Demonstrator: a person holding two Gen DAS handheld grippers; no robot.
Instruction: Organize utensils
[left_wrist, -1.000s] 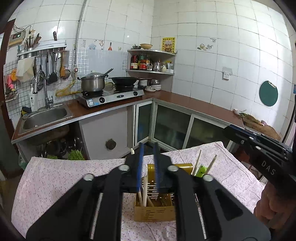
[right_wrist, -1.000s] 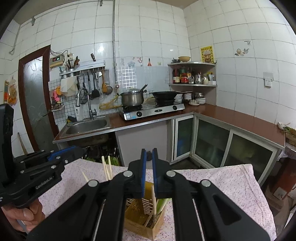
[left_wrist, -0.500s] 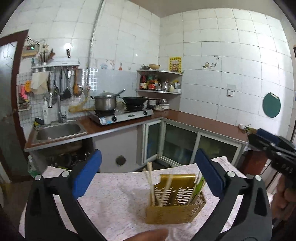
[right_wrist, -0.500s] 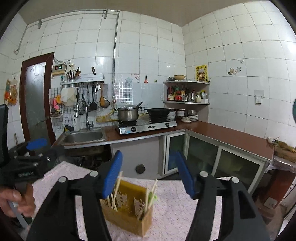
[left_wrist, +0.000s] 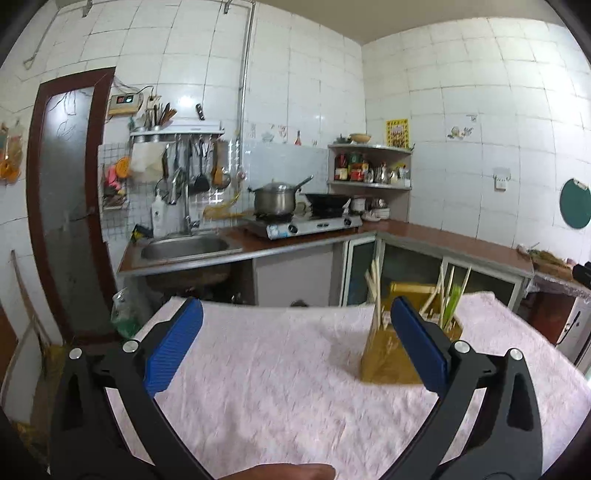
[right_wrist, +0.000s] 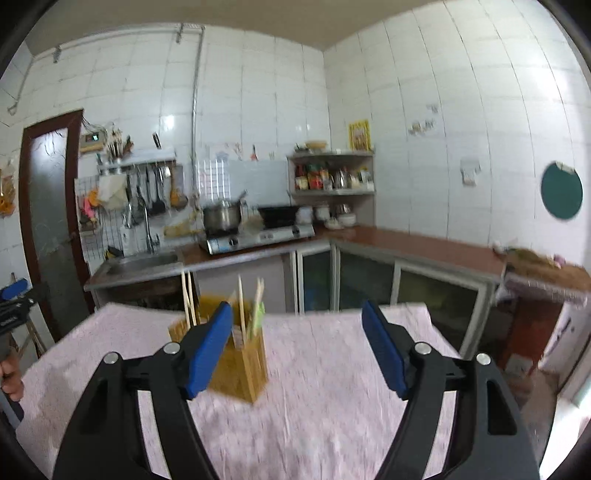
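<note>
A yellow slotted utensil holder (left_wrist: 384, 356) stands upright on the pink flowered tablecloth (left_wrist: 277, 376). Several pale chopsticks (left_wrist: 373, 286) and a green utensil (left_wrist: 453, 301) stick up out of it. My left gripper (left_wrist: 295, 347) is open and empty, with the holder behind its right finger. In the right wrist view the holder (right_wrist: 242, 363) sits behind the left finger of my right gripper (right_wrist: 297, 345), which is also open and empty. Both grippers are held back from the holder, above the cloth.
Behind the table a brown counter carries a steel sink (left_wrist: 184, 247), a gas stove with a pot (left_wrist: 275, 199) and a wok. A corner shelf (left_wrist: 369, 170) holds bottles. A dark door (left_wrist: 66, 206) is at the left. The table's far edge (right_wrist: 332, 308) faces the cabinets.
Both grippers were shut over the holder a second ago. They have opened wide and drawn back and apart, the left one swinging left and the right one swinging right. The chopsticks stay in the holder.
</note>
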